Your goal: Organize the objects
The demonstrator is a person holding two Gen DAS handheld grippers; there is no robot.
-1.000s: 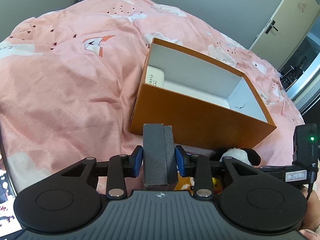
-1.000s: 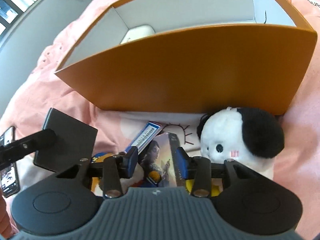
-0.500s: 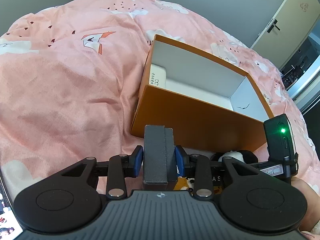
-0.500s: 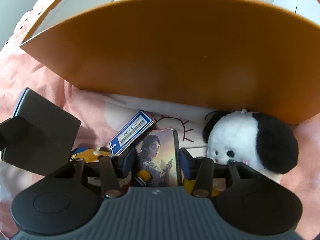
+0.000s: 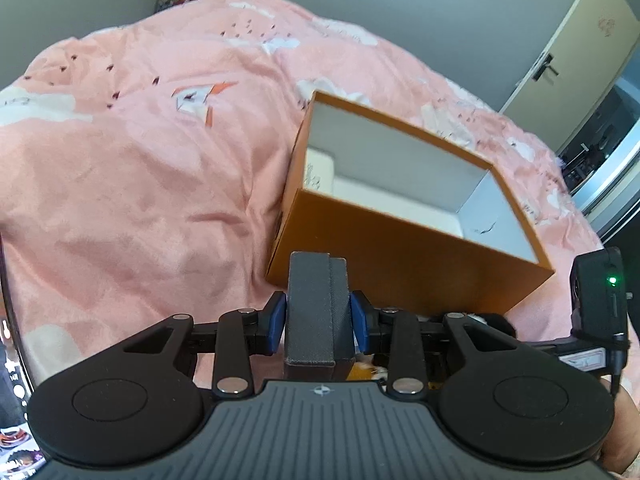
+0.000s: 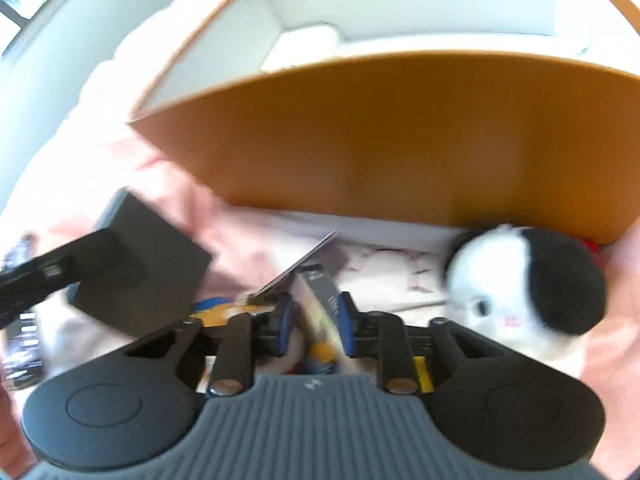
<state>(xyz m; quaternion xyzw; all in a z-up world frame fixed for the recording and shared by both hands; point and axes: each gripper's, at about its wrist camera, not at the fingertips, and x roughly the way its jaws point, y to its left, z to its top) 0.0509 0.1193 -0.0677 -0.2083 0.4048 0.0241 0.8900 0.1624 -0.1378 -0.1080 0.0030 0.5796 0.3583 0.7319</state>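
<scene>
One orange box (image 5: 404, 256), one plush (image 6: 532, 292), two cards (image 6: 320, 300), probably.

The left gripper (image 5: 319, 317) is pointing steeply down, its blue fingers (image 5: 276, 317) pressing on both sides of a dark grey case (image 5: 316, 308) standing upright between them. The right gripper (image 6: 314, 320) is tilting down more steeply; its jaws have just been closing and are now clamping a thin card box (image 6: 320, 304), edge-on between the fingers (image 6: 345, 322).

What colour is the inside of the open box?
White inside the orange box, clearest in the left wrist view.
</scene>
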